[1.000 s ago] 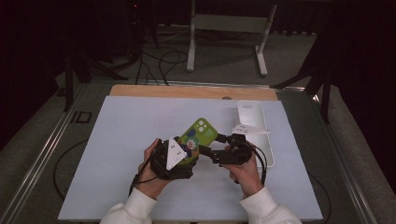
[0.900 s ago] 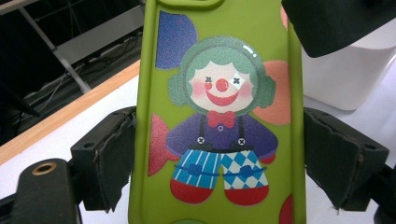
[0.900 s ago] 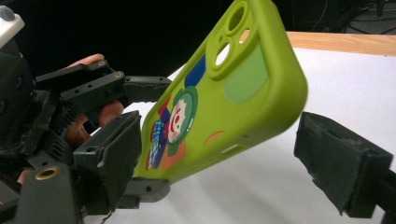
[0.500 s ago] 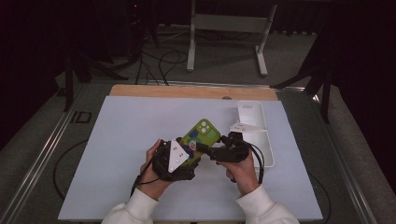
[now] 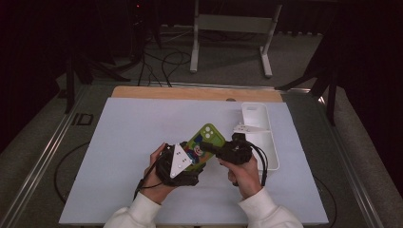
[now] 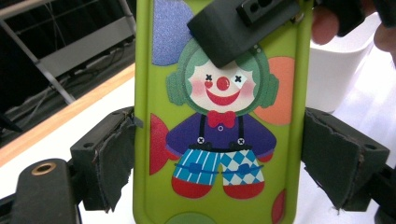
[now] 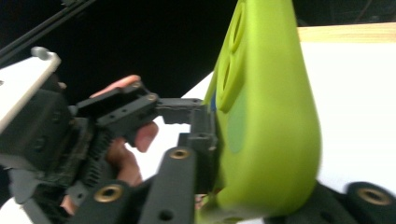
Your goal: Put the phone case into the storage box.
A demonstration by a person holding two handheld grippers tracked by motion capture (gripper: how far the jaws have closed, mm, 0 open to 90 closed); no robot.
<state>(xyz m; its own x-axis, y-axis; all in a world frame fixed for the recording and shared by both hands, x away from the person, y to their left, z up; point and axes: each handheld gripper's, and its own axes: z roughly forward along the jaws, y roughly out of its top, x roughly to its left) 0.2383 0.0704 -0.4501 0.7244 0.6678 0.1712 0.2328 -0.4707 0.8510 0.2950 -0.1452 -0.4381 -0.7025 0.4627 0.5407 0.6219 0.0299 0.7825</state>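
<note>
A lime-green phone case with a clown picture is held above the white mat, tilted up toward the far right. My left gripper is shut on its lower half, pads pressing both long edges. My right gripper comes in from the right. Its jaws have just been closing and now pinch the case's upper part front and back, one black jaw lying over the clown's hair. In the right gripper view the case sits edge-on between the jaws.
A white two-compartment tray stands just right of the hands. The white mat covers the table, with a wooden strip along its far edge. A metal stand and cables lie on the floor beyond.
The right gripper's jaws went from wide open to closed on the phone case. Both hands stayed where they were, and the left gripper kept its hold.
</note>
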